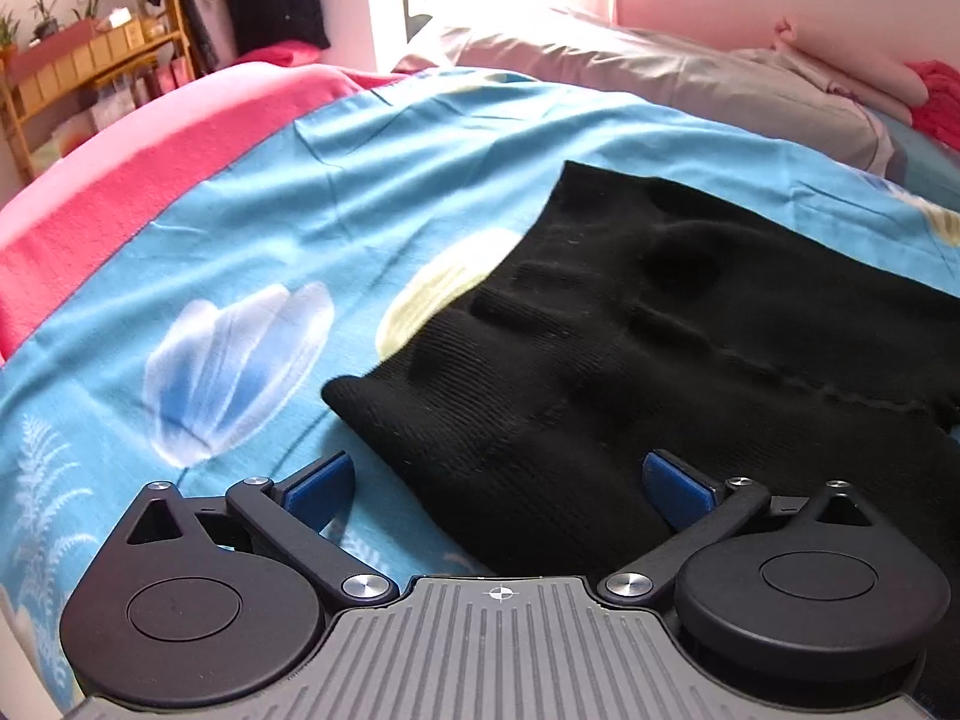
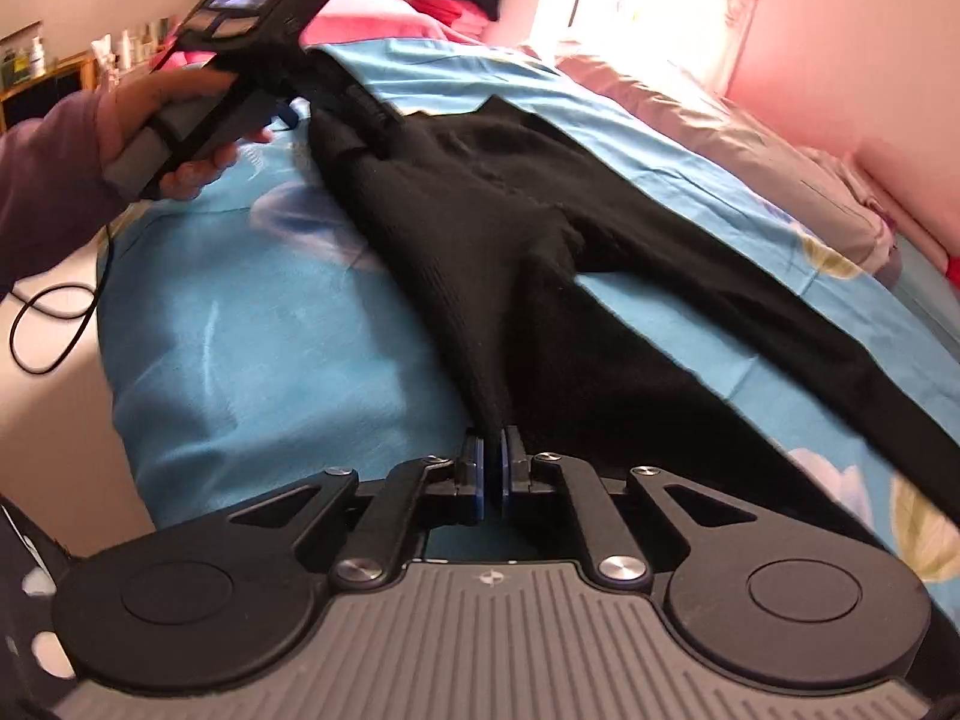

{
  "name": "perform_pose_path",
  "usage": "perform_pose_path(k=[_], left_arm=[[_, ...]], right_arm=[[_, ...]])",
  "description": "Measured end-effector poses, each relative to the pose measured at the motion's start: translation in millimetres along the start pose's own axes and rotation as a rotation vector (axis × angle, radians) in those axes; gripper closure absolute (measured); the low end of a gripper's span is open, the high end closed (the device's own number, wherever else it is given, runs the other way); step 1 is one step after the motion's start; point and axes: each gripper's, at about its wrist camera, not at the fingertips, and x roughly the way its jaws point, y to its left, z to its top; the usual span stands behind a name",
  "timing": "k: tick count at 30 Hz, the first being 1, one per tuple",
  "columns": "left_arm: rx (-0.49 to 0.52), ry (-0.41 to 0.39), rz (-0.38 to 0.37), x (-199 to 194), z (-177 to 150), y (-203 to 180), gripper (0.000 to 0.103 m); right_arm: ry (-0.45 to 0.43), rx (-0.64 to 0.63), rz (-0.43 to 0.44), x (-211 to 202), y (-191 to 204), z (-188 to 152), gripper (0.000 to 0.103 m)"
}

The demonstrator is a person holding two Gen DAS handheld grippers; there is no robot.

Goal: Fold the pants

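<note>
Pants (image 2: 510,228) are pinched in the right gripper (image 2: 492,468) at 6 o'clock; left gripper (image 1: 498,480), jaws wide open around the waistband corner, should probably clamp before lifting.

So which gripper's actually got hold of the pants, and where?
The right gripper is shut on the black pants, pinching the near leg's edge. The left gripper is open, holding nothing.

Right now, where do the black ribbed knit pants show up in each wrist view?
Left wrist view: black ribbed knit pants fill the centre-right; one end lies between the open fingers of the left hand-held gripper.
Right wrist view: pants run diagonally from upper left to lower right, pinched in the shut right hand-held gripper.
Shared landmark: the blue floral bedsheet under the pants.
</note>
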Motion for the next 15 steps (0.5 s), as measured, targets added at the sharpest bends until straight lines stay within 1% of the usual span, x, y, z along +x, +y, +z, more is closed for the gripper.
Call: perform_pose_path(k=[2, 3, 4, 7, 9, 10, 11, 12, 14, 15], left_arm=[[-0.013, 0.002, -0.005, 0.0, 1.2, 4.0, 0.000], [-0.016, 0.005, -0.010, -1.0, 1.9, 5.7, 0.000], [-0.019, 0.004, -0.013, -3.5, 1.7, 6.5, 0.000], [-0.019, -0.003, 0.002, -6.6, 1.6, 12.6, 0.000], [-0.014, 0.013, 0.007, -3.4, -1.1, 15.0, 0.000], [-0.012, 0.019, 0.007, -0.3, -3.0, 16.2, 0.000], [-0.008, 0.015, 0.010, -0.2, -4.5, 17.5, 0.000], [-0.006, 0.017, 0.013, -1.2, -4.8, 18.8, 0.000], [-0.015, 0.039, 0.009, -6.3, -2.3, 23.9, 0.000], [-0.022, 0.049, 0.003, -12.2, 0.3, 26.8, 0.000]], right_arm=[[-0.055, -0.031, -0.036, -4.9, 7.0, 14.5, 0.082], [-0.079, -0.049, -0.031, -3.3, 11.9, 20.4, 0.079], [-0.096, -0.069, -0.006, 3.8, 17.7, 29.6, 0.073], [-0.138, -0.119, 0.058, 41.3, 34.1, 52.3, 0.062], [-0.138, -0.120, 0.080, 68.9, 42.4, 65.9, 0.062], [-0.111, -0.084, 0.102, 85.9, 43.9, 73.0, 0.070], [-0.063, -0.021, 0.157, 98.3, 41.9, 76.9, 0.069], [-0.050, 0.016, 0.227, 99.4, 44.0, 77.5, 0.067], [-0.096, -0.170, 0.203, 83.6, 63.4, 72.8, 0.067], [-0.109, -0.184, 0.212, 76.6, 59.1, 71.9, 0.067]])
